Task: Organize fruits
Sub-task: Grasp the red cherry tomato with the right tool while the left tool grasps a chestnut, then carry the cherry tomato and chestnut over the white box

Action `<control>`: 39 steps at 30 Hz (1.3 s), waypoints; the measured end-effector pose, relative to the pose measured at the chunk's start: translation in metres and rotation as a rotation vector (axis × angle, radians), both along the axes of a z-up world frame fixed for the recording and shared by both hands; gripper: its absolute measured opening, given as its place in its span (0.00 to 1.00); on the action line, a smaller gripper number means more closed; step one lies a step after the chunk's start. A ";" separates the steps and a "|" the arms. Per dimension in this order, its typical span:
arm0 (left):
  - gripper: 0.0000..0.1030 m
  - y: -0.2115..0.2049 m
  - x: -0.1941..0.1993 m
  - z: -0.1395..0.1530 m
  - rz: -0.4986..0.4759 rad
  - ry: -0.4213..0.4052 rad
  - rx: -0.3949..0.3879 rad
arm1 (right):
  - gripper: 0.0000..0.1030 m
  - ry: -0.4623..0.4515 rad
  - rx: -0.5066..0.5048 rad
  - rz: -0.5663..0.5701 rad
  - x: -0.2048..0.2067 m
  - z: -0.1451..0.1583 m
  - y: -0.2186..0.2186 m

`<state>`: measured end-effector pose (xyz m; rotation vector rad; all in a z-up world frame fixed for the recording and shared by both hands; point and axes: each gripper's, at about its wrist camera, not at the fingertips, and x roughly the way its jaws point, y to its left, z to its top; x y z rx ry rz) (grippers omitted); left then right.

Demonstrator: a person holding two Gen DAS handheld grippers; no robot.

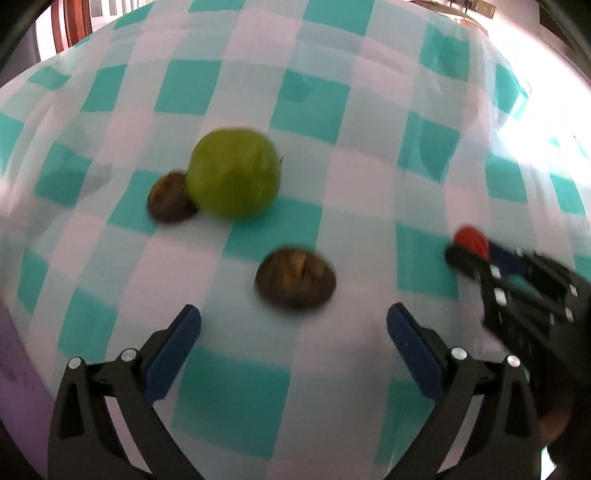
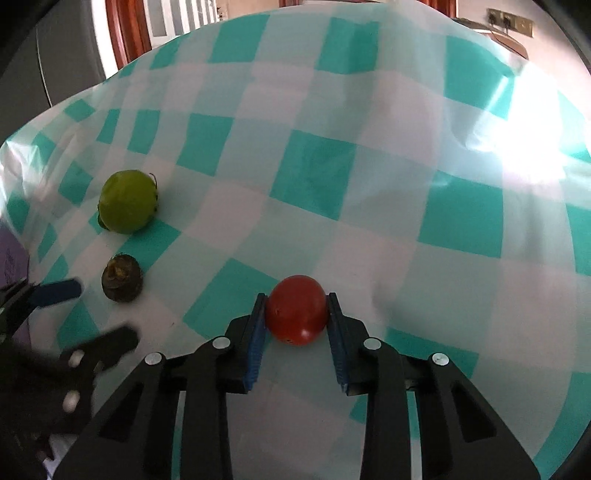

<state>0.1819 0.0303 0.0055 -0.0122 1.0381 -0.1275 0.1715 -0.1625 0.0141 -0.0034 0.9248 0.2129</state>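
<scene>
In the right wrist view my right gripper [image 2: 296,314] is shut on a red round fruit [image 2: 296,309], its blue pads pressed against both sides, low over the checked cloth. The same red fruit [image 1: 472,240] shows at the right of the left wrist view, between the right gripper's fingers. My left gripper [image 1: 293,325] stands open just short of a brown wrinkled fruit [image 1: 295,282], nothing between its pads. Farther off lies a green round fruit [image 1: 233,171] with a second brown fruit [image 1: 170,197] touching its left side. The green fruit [image 2: 128,201] and one brown fruit [image 2: 122,277] also show at left in the right wrist view.
A teal and white checked cloth [image 2: 369,155] covers the table. A purple item [image 1: 16,380] lies at the cloth's left edge. Wooden furniture [image 2: 129,29] and a wall socket [image 2: 511,20] stand beyond the far edge. Strong glare washes out the cloth's right side [image 2: 528,147].
</scene>
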 end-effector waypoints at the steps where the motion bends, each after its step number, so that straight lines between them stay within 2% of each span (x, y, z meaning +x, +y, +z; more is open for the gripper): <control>1: 0.93 -0.002 0.005 -0.002 -0.002 -0.013 0.001 | 0.31 0.000 0.001 0.001 0.000 0.000 -0.001; 2: 0.92 -0.002 0.006 -0.002 -0.002 -0.024 0.013 | 0.31 0.001 0.003 0.002 0.000 0.000 -0.001; 5: 0.77 -0.004 0.006 -0.003 -0.003 -0.076 0.067 | 0.31 0.002 0.010 0.002 0.004 -0.002 0.003; 8: 0.64 0.002 0.001 -0.002 0.008 -0.109 0.069 | 0.31 0.002 0.010 0.003 0.004 -0.002 0.003; 10: 0.42 0.003 0.001 0.001 0.021 -0.120 0.074 | 0.32 0.002 0.007 0.004 0.003 -0.001 0.002; 16: 0.42 0.023 -0.003 -0.001 0.023 -0.121 0.075 | 0.32 0.003 0.008 0.005 0.005 -0.001 0.004; 26: 0.42 0.013 0.000 0.003 0.021 -0.120 0.068 | 0.32 0.002 -0.016 0.007 0.005 -0.001 0.011; 29: 0.42 0.001 -0.003 0.004 -0.015 -0.111 0.082 | 0.31 -0.001 -0.023 0.001 0.003 -0.001 0.014; 31: 0.42 0.005 -0.012 0.009 -0.023 -0.087 0.053 | 0.30 0.000 -0.042 -0.009 -0.003 -0.001 0.015; 34: 0.42 0.005 -0.036 0.013 -0.026 -0.063 0.013 | 0.30 0.031 -0.001 -0.049 -0.028 0.005 0.012; 39: 0.42 0.008 -0.102 0.014 -0.085 0.001 -0.029 | 0.30 0.071 0.023 -0.075 -0.086 0.016 0.021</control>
